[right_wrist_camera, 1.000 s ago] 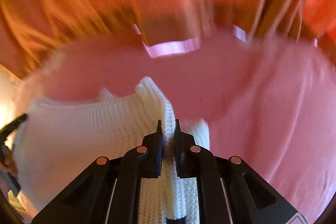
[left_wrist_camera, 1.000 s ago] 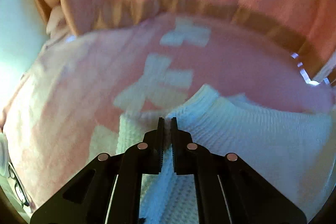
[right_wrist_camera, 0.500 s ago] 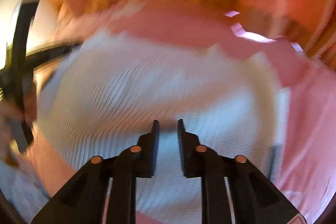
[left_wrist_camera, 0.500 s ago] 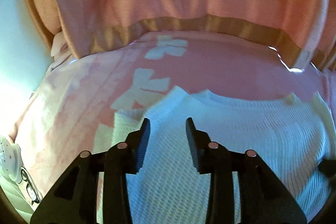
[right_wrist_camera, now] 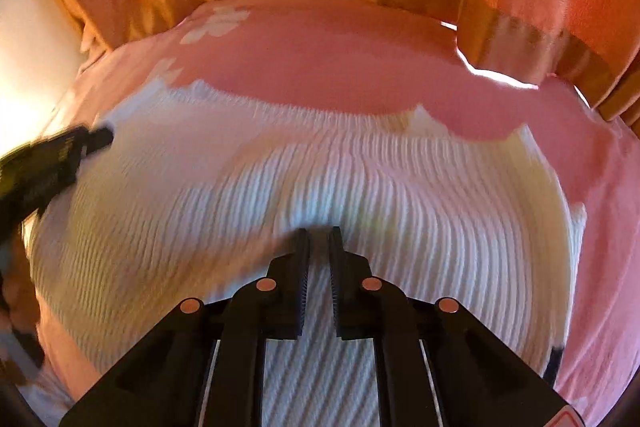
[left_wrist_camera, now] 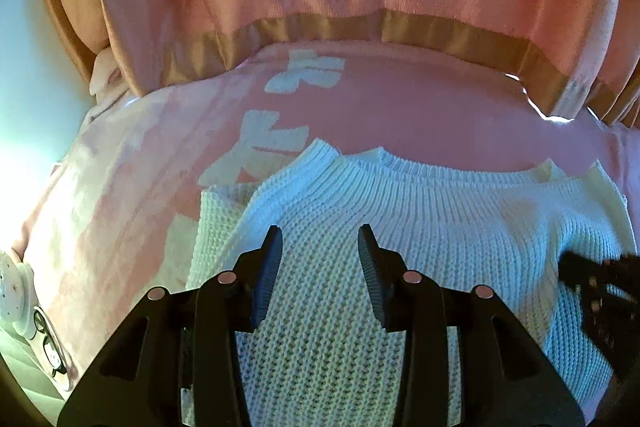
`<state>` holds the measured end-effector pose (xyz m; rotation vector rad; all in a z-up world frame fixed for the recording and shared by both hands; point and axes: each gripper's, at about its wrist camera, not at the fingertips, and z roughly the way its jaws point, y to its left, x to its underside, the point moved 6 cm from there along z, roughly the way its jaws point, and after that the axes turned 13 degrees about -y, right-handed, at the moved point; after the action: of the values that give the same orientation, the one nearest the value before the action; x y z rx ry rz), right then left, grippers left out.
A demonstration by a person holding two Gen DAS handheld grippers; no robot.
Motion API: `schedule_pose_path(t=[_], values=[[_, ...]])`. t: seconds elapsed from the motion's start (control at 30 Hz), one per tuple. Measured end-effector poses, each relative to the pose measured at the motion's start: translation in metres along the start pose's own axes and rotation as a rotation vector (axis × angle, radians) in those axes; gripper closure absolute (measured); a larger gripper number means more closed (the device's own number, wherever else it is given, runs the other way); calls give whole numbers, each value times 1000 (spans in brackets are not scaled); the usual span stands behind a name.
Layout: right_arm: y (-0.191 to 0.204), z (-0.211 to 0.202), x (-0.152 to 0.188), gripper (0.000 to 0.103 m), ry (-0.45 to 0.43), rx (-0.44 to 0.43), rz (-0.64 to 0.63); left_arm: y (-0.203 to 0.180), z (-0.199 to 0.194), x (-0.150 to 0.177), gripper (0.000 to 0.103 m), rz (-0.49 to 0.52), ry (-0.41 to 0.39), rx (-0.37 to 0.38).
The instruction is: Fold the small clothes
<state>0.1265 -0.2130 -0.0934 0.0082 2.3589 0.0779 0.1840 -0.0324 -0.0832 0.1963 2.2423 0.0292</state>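
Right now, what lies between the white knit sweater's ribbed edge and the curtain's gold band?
Only pink bedspread with white prints separates the white knit sweater from the gold band, as the left wrist view shows.

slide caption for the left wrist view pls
Open left gripper above a white knit sweater on a pink blanket.

Black left gripper [left_wrist_camera: 319, 239], right gripper [right_wrist_camera: 319, 233]; ribbed jaws, copper-coloured rivets.
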Motion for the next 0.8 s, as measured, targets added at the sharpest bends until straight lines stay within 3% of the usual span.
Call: schedule_pose_path(t=[0.13,0.27,0.4,0.53,0.57,0.63,0.67,0.8], values=[[-1,-4,-23,92,-60,-18,57,10,10,4,57,-8,27,-23],[2,-4,-30,88,-58,-21,33,25,24,3,56,-36,52,-49],[-1,5,-33,57,-37,-35,66,37,32,2,56,-112,73,-47],[9,16,-29,39,-3,-63,42,30,25,-2,51,-116,55,-11],[11,21,-26,41,3,-52,15,26,21,-2,47,-104,47,0],[19,28,-22,96,12,-59,-30,19,18,-2,47,-81,38,15],[22,26,-23,95,6,-60,-27,16,17,-2,47,-72,36,20],[37,-16,-57,96,-163,-118,-23,8,14,-5,47,-56,18,31]])
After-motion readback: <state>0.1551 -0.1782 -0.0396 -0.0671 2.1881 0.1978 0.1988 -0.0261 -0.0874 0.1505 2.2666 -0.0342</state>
